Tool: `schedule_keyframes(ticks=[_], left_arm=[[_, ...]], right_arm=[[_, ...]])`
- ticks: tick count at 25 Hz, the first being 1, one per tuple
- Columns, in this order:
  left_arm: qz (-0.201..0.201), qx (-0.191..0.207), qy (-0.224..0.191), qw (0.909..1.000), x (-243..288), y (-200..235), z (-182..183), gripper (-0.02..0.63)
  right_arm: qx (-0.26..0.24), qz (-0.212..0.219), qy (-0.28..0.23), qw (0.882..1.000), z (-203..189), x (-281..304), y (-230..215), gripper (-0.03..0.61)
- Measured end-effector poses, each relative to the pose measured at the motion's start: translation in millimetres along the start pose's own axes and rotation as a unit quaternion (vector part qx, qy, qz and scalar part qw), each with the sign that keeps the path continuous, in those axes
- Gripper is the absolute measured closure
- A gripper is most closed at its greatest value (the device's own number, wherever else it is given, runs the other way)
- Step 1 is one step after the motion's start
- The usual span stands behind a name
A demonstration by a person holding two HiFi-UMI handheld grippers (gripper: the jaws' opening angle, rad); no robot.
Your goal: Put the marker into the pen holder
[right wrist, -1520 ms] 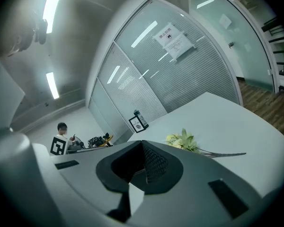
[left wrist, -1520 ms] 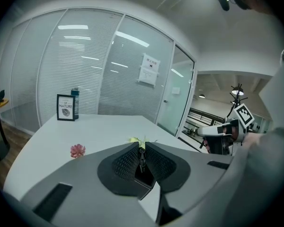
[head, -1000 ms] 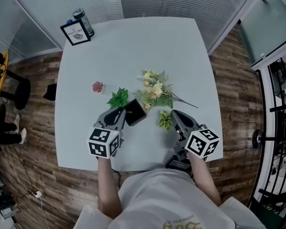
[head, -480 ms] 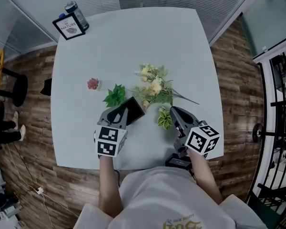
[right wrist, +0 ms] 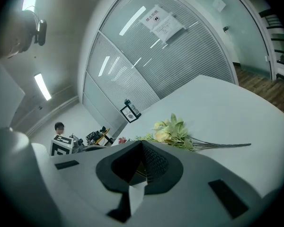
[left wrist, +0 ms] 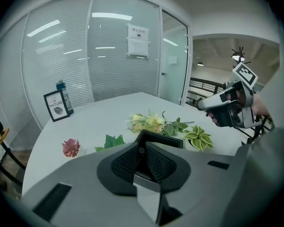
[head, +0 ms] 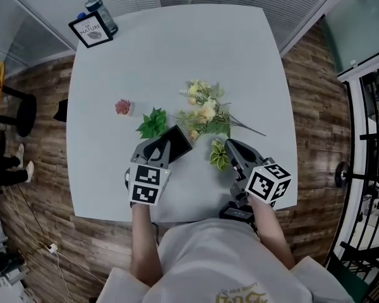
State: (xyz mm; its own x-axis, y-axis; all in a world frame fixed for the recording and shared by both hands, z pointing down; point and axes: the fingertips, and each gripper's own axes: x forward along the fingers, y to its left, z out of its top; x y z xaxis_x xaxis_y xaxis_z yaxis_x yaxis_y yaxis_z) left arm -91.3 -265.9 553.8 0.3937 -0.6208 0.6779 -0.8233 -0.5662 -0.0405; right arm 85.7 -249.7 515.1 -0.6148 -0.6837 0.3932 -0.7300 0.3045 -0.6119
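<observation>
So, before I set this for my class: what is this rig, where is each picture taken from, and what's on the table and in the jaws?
There is no robot here. A person stands at a white table with a hand-held gripper in each hand. One picture comes from a camera on the person's head, looking steeply down. The other two come from cameras riding on each gripper, looking along its jaws.

On the table are a flower bunch, green leaves, a small pink plant and a small striped-leaf plant. At the far corner stand a framed sign and a bottle.

The left gripper has a black pen holder between its jaws, which are opening. The right gripper has its jaws together, apparently on nothing. I can make out no marker.
</observation>
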Motion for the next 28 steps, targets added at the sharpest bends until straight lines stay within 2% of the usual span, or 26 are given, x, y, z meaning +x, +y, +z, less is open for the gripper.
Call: schedule_keyframes(ticks=[8, 13, 17, 24, 28], left_arm=[[0.004, 0.002, 0.003, 1.0000, 2, 0, -2, 0.565], [0.023, 0.028, 0.022, 0.9991, 2, 2, -9, 0.535], [0.040, 0.026, 0.008, 0.9988, 0, 8, -4, 0.485], [0.042, 0.018, -0.003, 0.9989, -3, 11, 1, 0.467], [0.058, 0.007, -0.037, 0.9976, -14, 15, 14, 0.448]], right_arm=[[0.000, 0.002, 0.000, 1.000, -2, -1, 1, 0.563], [0.000, 0.004, 0.001, 1.000, -2, -2, 2, 0.561], [0.000, 0.004, 0.000, 1.000, -2, -3, 1, 0.563], [-0.002, 0.006, -0.003, 1.000, 0, -6, 3, 0.562], [-0.022, 0.005, -0.009, 1.000, 4, -10, 9, 0.562]])
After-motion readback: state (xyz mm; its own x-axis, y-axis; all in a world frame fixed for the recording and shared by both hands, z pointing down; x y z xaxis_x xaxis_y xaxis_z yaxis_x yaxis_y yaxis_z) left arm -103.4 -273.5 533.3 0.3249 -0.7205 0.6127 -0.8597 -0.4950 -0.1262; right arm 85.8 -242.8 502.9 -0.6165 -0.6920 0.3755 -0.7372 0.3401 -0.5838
